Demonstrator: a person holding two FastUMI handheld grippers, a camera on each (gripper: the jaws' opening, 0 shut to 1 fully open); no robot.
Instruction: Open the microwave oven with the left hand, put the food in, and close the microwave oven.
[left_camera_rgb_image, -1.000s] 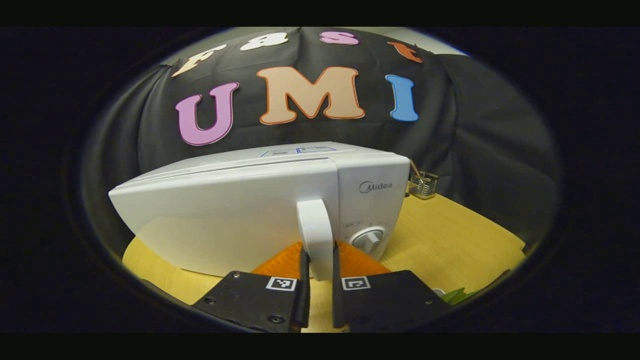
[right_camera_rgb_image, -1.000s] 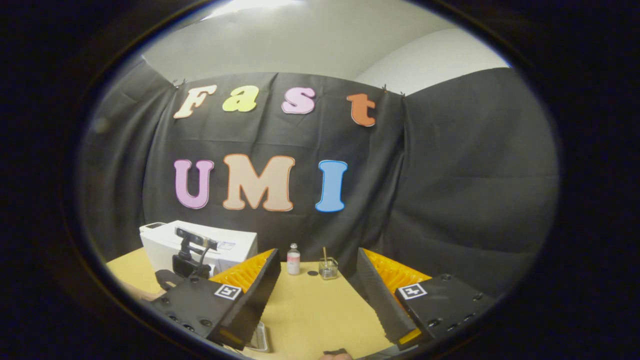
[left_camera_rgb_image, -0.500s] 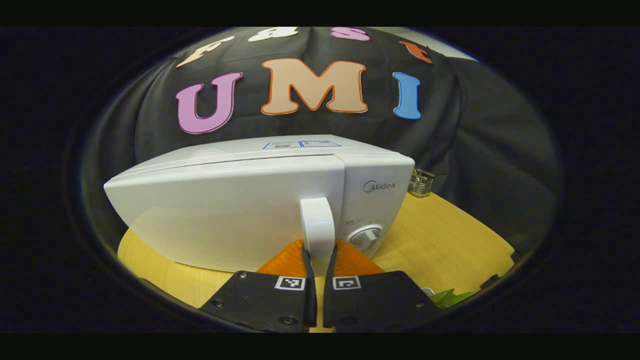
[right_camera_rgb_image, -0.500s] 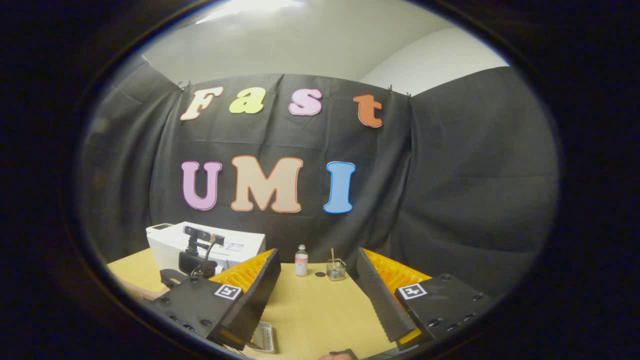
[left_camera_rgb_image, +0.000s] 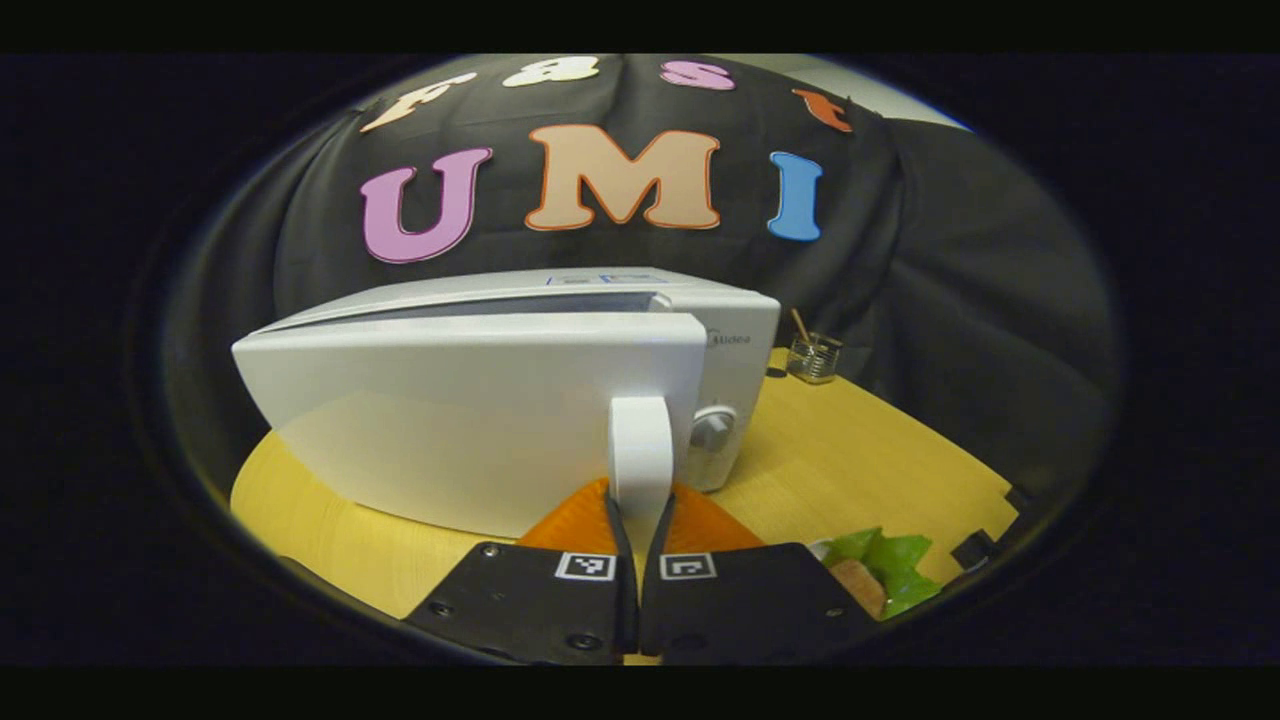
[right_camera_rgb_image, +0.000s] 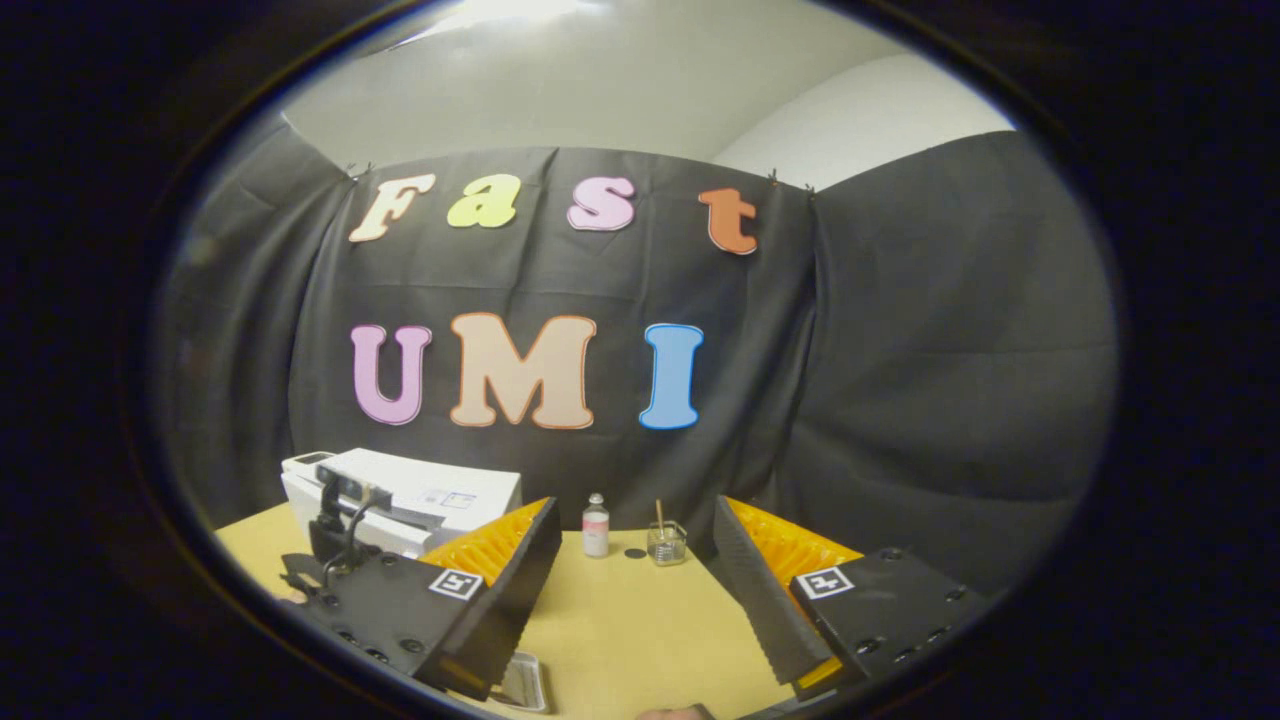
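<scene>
A: Bkgd? Black cloth wall behind, yellow wood desk (left_camera_rgb_image: 860, 450) across the lower half of both views.

B: Microwave?

A: White microwave oven (left_camera_rgb_image: 740, 340), centre of left gripper view, sitting on the desk. Door (left_camera_rgb_image: 470, 410) is swung partway out; dark gap shows along its top edge betw. door and body. Knob (left_camera_rgb_image: 710, 428) visible just right of the door edge.

B: Left gripper?

A: Left gripper (left_camera_rgb_image: 638, 505), bottom centre, clamped on the door handle (left_camera_rgb_image: 640, 450); fingers pressed to both sides of the white handle.

B: Food?

A: Lower right of left gripper view, green leafy food (left_camera_rgb_image: 880, 565) w/ sth brownish, near the desk's front edge, well apart from the oven.

B: Right gripper?

A: Right gripper (right_camera_rgb_image: 635, 560), bottom of right gripper view, fingers wide apart, nothing betw. them. Oven (right_camera_rgb_image: 420, 495) sits lower left there, w/ the left gripper (right_camera_rgb_image: 335, 525) in front of it.

B: Other bits?

A: Small bottle (right_camera_rgb_image: 595, 525) and glass jar w/ a stick (right_camera_rgb_image: 666, 540) at the desk's back edge, centre of right gripper view. Tray corner (right_camera_rgb_image: 525, 680) at bottom, just below the right gripper's left-hand finger.
</scene>
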